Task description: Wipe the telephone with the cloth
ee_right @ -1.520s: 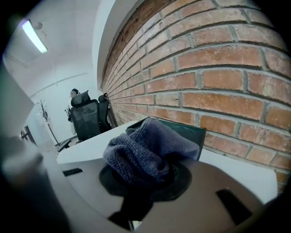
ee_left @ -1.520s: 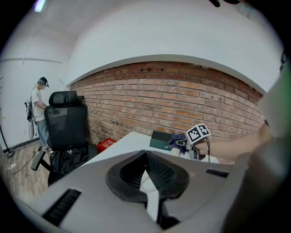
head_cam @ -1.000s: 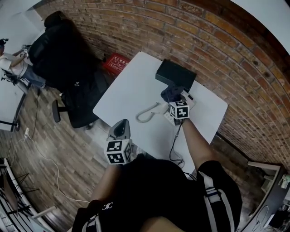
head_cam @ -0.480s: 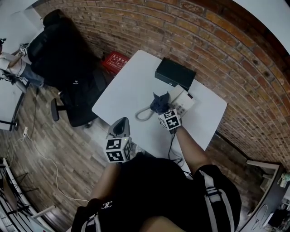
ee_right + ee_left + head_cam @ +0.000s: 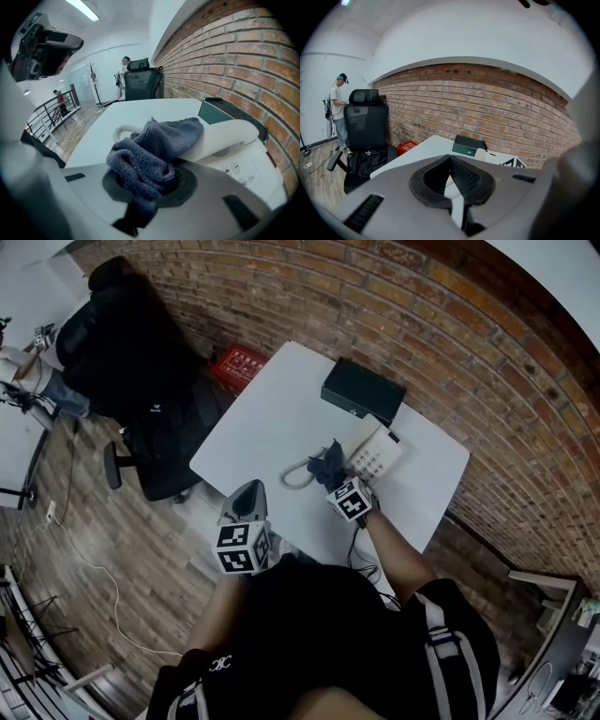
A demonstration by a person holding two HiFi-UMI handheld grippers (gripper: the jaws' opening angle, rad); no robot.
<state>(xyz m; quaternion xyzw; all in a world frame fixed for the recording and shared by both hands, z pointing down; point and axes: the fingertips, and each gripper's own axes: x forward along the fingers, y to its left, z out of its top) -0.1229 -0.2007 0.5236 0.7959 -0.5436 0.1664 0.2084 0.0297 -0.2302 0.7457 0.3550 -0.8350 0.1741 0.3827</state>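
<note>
Right now, the right tool [image 5: 146, 190] is gripping the cloth [image 5: 152, 147], its jaws closing on a bunched fold of the dark blue fabric while the loose end is draping over the near end of the handset [image 5: 229, 133]. The handset is resting in its cradle on the white telephone [image 5: 377, 457], which is sitting on the white counter [image 5: 267, 418] on the side toward the brick wall [image 5: 469, 343], just beside a black box [image 5: 363, 391]. The telephone's coiled cord [image 5: 298, 476] is curling across the counter to the left of the cloth. The left tool [image 5: 457, 190] is hanging by the counter's near edge, well apart from the telephone; its jaws are meeting at the tips and gripping nothing, with only a narrow slit showing between the pads. Beyond the counter's far left corner a black office chair [image 5: 141, 371] with dark clothing over it is standing on the wooden floor, and a red box [image 5: 240, 366] is lying on the floor against the wall. In the left gripper view a person [image 5: 339, 110] is standing behind that chair.
</note>
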